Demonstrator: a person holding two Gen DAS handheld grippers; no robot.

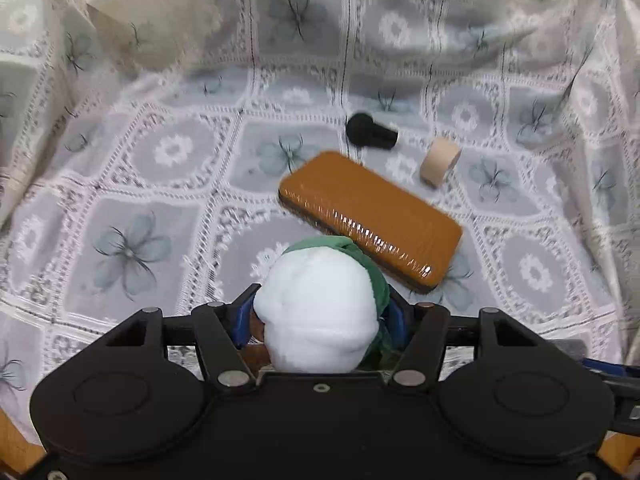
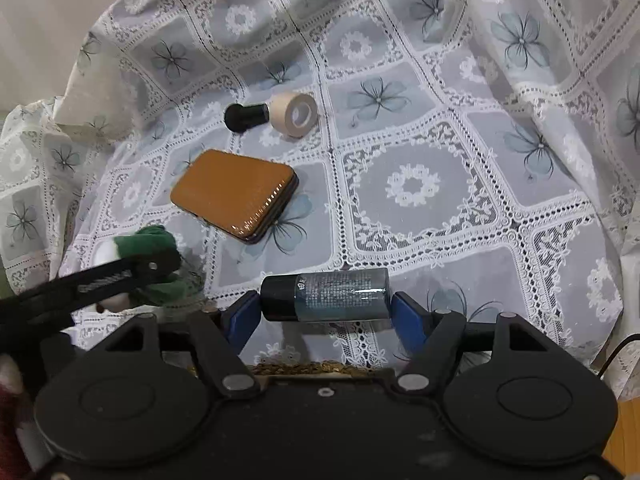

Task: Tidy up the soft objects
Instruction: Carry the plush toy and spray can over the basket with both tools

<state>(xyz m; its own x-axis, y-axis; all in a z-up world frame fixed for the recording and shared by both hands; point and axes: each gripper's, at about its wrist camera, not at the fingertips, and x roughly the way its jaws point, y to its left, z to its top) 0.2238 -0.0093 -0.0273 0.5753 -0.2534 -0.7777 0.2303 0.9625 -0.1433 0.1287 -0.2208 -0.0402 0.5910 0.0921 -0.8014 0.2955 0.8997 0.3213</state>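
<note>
A white plush toy (image 1: 312,280) with a green cloth wrap fills the space between the blue pads of my left gripper (image 1: 322,312), which is shut on it low over the cloth. The right wrist view catches the same toy (image 2: 154,240) at the left, behind a black finger (image 2: 120,276) of the left gripper. My right gripper (image 2: 326,314) is shut on a dark teal bottle (image 2: 326,294) with a black cap. The bottle lies crosswise, one pad on each end, just above the cloth.
A lace tablecloth (image 1: 168,152) with flower squares covers the surface and rises in folds at the back and sides. On it lie an orange flat case (image 1: 372,216) (image 2: 236,196), a black knob-shaped piece (image 1: 370,131) (image 2: 244,117) and a beige tape roll (image 1: 439,161) (image 2: 294,111).
</note>
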